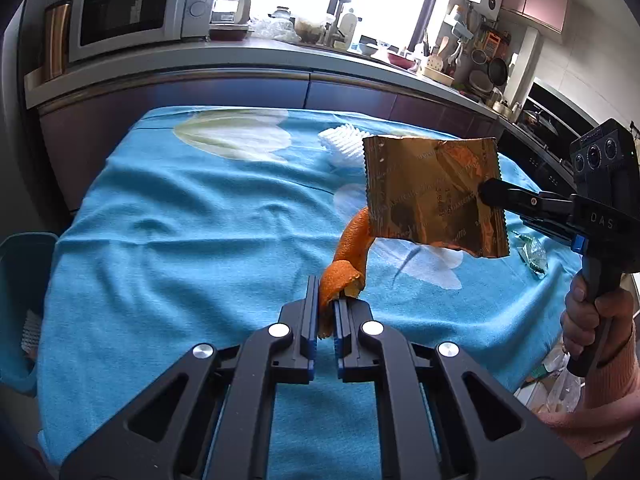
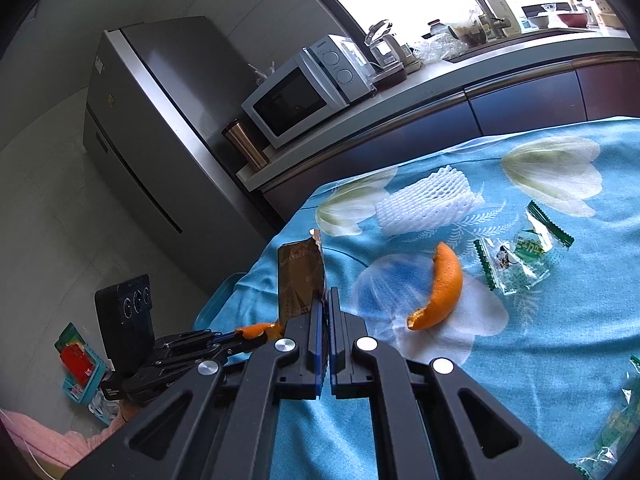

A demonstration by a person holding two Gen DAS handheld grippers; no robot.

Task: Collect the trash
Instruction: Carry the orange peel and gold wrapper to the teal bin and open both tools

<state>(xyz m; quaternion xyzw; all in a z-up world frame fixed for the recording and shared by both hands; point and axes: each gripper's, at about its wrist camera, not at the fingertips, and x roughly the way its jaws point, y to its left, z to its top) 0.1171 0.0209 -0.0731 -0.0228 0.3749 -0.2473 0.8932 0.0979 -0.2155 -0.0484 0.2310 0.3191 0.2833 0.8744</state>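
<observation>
left claw (image 1: pixel 326 300) clamps orange peel strip (image 1: pixel 354 248) over blue table (image 1: pixel 180 220) | right claw (image 2: pixel 325 300) pinches gold wrapper (image 2: pixel 300 276) upright | second peel (image 2: pixel 440 292), foam net (image 2: pixel 428 200), clear wrapper (image 2: pixel 520 260) lie on cloth

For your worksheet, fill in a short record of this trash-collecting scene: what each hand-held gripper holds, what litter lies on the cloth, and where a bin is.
left hand-held gripper: shut on orange peel piece
right hand-held gripper: shut on gold wrapper
on blue cloth: second orange peel, white foam net, clear green wrapper
bin: teal container at table's left edge
</observation>
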